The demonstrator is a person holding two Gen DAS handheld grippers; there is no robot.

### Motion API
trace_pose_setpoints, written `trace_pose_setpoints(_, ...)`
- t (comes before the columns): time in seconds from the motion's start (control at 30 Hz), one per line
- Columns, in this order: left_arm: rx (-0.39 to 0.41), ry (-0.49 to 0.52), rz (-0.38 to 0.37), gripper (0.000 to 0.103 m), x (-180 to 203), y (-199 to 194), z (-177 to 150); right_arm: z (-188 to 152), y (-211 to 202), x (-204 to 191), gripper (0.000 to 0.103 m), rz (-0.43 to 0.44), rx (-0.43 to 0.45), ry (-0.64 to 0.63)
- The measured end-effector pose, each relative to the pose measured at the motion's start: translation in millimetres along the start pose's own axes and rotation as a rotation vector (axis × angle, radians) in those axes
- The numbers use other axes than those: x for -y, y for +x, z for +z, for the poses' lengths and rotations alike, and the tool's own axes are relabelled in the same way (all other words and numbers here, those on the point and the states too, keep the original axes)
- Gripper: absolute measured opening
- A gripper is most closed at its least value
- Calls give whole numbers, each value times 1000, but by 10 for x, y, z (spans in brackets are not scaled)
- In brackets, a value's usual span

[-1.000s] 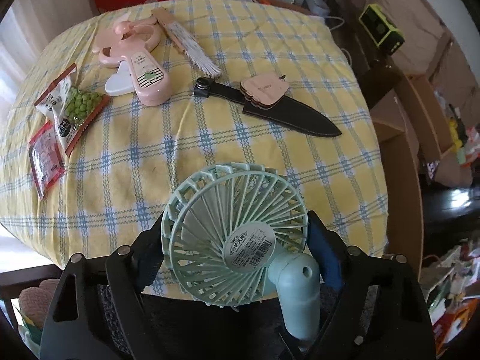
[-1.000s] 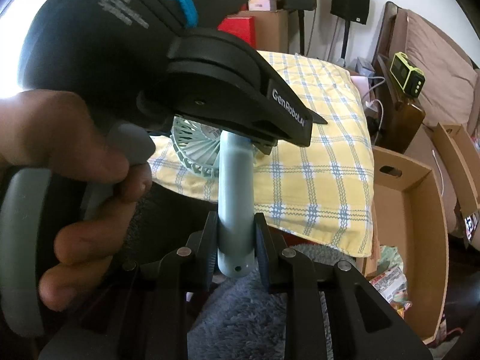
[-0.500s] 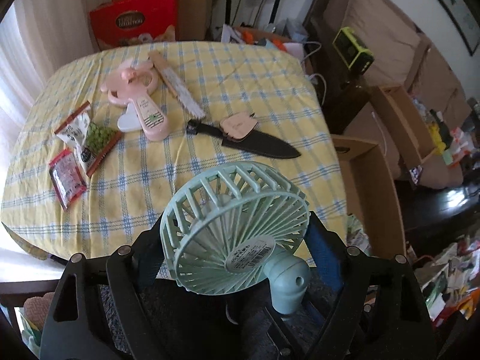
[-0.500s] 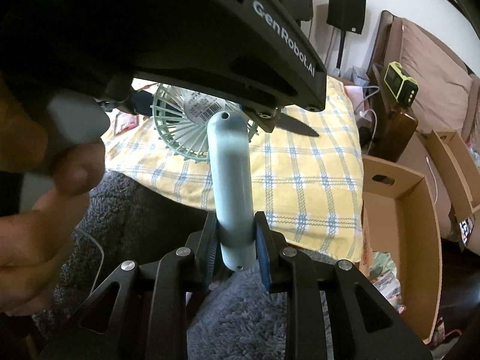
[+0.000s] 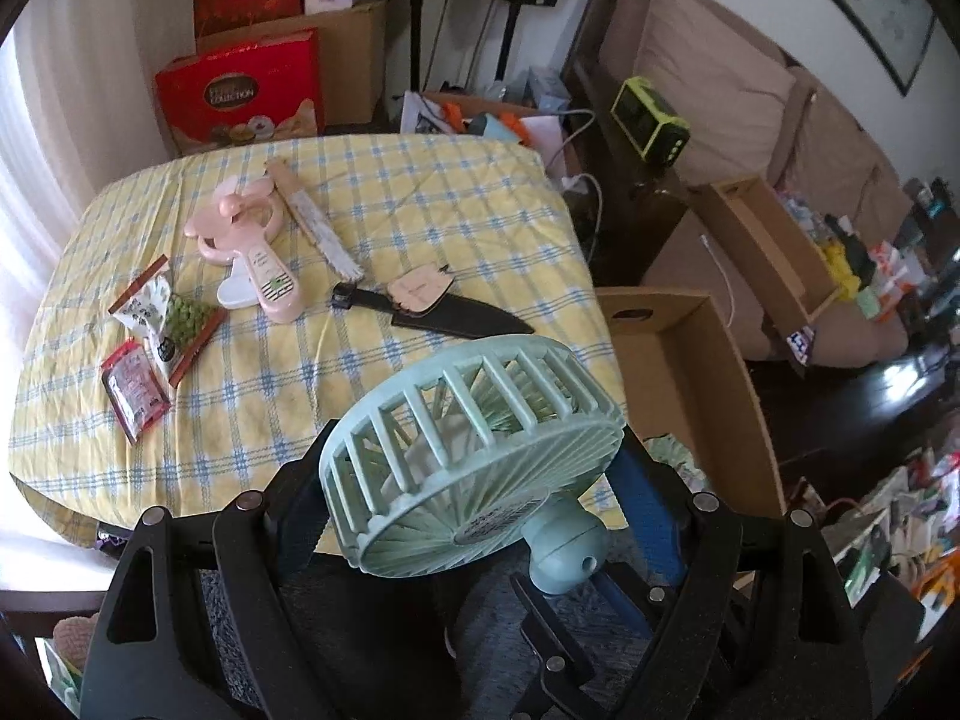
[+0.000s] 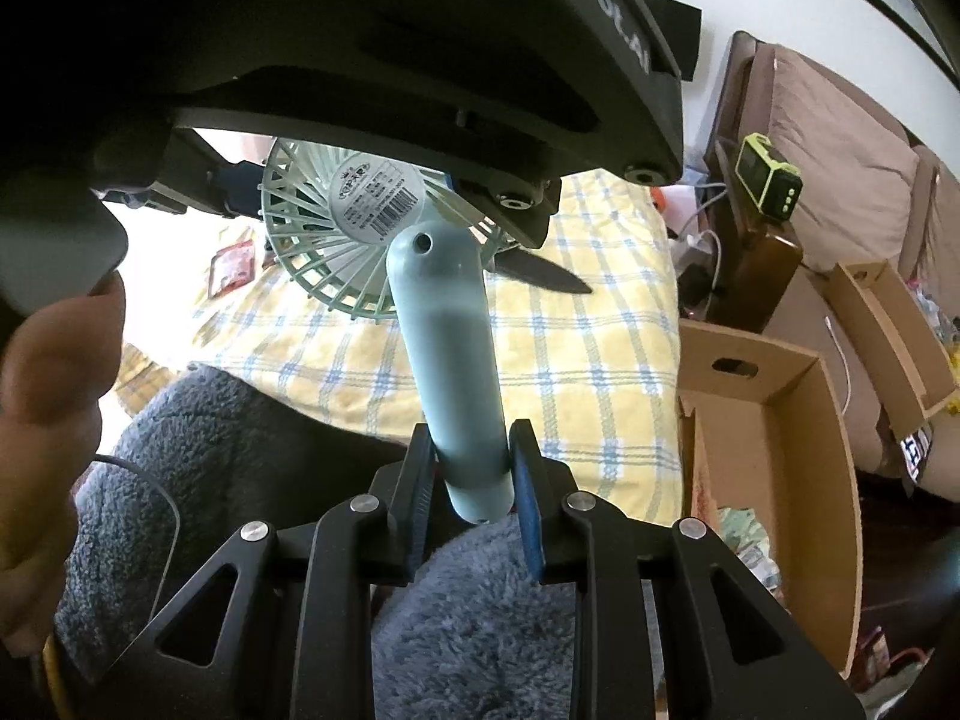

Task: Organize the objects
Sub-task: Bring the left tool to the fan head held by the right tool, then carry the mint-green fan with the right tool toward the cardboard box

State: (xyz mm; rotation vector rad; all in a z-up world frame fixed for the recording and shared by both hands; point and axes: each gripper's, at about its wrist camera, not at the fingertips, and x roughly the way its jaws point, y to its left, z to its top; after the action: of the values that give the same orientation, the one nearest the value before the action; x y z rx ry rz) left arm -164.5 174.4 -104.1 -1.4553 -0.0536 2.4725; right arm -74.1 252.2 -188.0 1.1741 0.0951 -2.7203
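Note:
A mint-green handheld fan (image 5: 420, 420) is held in the air in front of the table's near edge by both grippers. My left gripper (image 5: 471, 468) is shut on the round fan head, its pads pressing on opposite sides of the cage. In the right wrist view my right gripper (image 6: 471, 438) is shut on the lower end of the fan handle (image 6: 447, 336), which rises to the fan head (image 6: 336, 240). The head is tilted, with its labelled back turned toward the handle.
On the yellow checked tablecloth (image 5: 420, 192) lie a pink fan (image 5: 264, 258), snack packets (image 5: 168, 324), a wooden comb (image 5: 312, 219) and a sheathed knife (image 5: 444, 315). An open cardboard box (image 5: 690, 384) stands on the floor to the right. A hand (image 6: 48, 408) and grey fleece (image 6: 480, 630) are close below.
My left gripper has risen and tipped, so the table looks farther away and the fan head now shows its rim. In the right view more of the handle shows below the head.

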Motion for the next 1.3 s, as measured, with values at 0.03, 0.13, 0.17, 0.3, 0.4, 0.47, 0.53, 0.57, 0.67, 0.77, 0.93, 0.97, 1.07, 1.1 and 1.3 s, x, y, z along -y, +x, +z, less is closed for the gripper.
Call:
trace_pose_setpoints(0.03, 5, 1, -1, 82, 11, -18, 0, 9, -14, 7, 24, -3, 5, -1)
trace_pose_setpoints(0.13, 17, 4, -3, 82, 26, -56, 7, 23, -44, 20, 24, -6, 18, -5)
trace_pose_setpoints(0.17, 19, 3, -3, 82, 28, -66, 8, 24, -49, 23, 24, -5, 19, -6)
trace_pose_setpoints(0.3, 27, 4, 4, 82, 51, -109, 9, 19, -81, 32, 24, 0, 28, -7)
trace_pose_setpoints(0.4, 40, 10, 2, 82, 75, -166, 17, 19, -95, 68, 24, -2, 41, -7)
trace_pose_setpoints(0.47, 48, 10, 1, 82, 85, -194, 23, 21, -118, 77, 24, -3, 47, -8)
trace_pose_setpoints(0.53, 54, 11, 0, 82, 90, -212, 22, 26, -143, 76, 24, -5, 55, -10)
trace_pose_setpoints(0.57, 57, 13, 1, 82, 98, -227, 24, 28, -153, 72, 24, -6, 58, -11)
trace_pose_setpoints(0.67, 63, 20, 5, 82, 117, -269, 22, 29, -192, 68, 24, -5, 69, -14)
trace_pose_setpoints(0.77, 81, 26, 6, 82, 150, -341, 27, 44, -252, 70, 24, -7, 87, -15)
trace_pose_setpoints(0.93, 99, 32, 0, 82, 206, -407, 43, 68, -338, 84, 24, -19, 106, -16)
trace_pose_setpoints(0.97, 105, 33, -3, 82, 223, -424, 46, 70, -356, 88, 24, -23, 110, -16)
trace_pose_setpoints(1.07, 119, 40, -9, 82, 267, -480, 55, 81, -416, 104, 24, -39, 130, -13)
trace_pose_setpoints(1.1, 124, 42, -9, 82, 276, -500, 58, 87, -438, 104, 24, -42, 136, -11)
trace_pose_setpoints(1.3, 158, 58, -10, 82, 360, -663, 73, 130, -584, 111, 24, -52, 172, -7)
